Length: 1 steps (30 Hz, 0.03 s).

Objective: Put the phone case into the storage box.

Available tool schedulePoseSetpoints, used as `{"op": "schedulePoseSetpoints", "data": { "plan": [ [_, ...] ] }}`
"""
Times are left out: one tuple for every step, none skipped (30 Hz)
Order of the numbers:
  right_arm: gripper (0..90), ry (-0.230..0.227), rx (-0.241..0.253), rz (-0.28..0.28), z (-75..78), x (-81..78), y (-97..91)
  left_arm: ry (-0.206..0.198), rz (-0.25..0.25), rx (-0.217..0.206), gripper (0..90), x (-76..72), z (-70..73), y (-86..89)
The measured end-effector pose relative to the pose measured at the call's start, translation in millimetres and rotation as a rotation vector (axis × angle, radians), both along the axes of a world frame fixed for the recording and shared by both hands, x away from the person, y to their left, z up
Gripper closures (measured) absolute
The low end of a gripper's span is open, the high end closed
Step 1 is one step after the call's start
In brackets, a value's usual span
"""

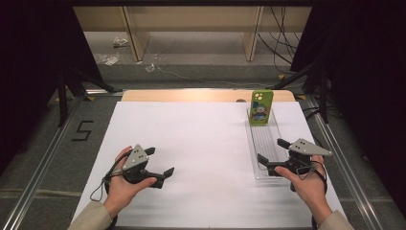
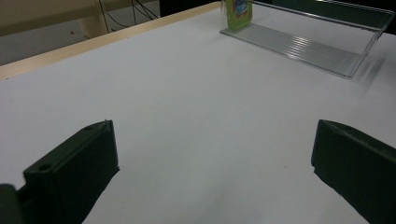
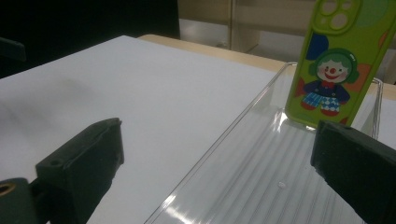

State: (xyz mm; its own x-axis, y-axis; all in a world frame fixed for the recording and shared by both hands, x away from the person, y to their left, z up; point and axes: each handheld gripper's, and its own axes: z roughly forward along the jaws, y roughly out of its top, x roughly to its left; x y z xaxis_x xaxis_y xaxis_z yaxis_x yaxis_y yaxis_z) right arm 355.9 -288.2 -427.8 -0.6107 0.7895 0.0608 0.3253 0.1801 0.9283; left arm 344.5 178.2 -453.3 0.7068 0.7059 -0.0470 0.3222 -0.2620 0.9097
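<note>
Nearest, the left gripper (image 1: 162, 163) sits low over the bare white counter (image 1: 201, 143), held in the left hand (image 1: 125, 184). Its jaws stand wide apart with nothing between them; in the left gripper view they frame only white surface. The right gripper (image 1: 272, 151), in the right hand (image 1: 306, 184), hovers at the near end of the clear tray (image 1: 274, 173), jaws likewise spread wide and holding nothing. In the right gripper view one jaw hangs over the counter beside the tray's (image 3: 219, 135) long wall, the other over its ribbed floor. Farther off, the green phone case (image 1: 261, 107) stands upright at the tray's far end, leaning on the end wall, its clown picture (image 3: 329, 81) facing the grippers. Beyond lies the counter's wooden edge (image 1: 191, 95).
</note>
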Motion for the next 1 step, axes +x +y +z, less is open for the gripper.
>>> {"op": "schedulePoseSetpoints", "data": {
  "plan": [
    [3.5,-0.002,0.001,-0.001,0.3,0.1,0.1,-0.001,0.001,0.001,0.0,0.2,0.0,0.2]
  ]
}}
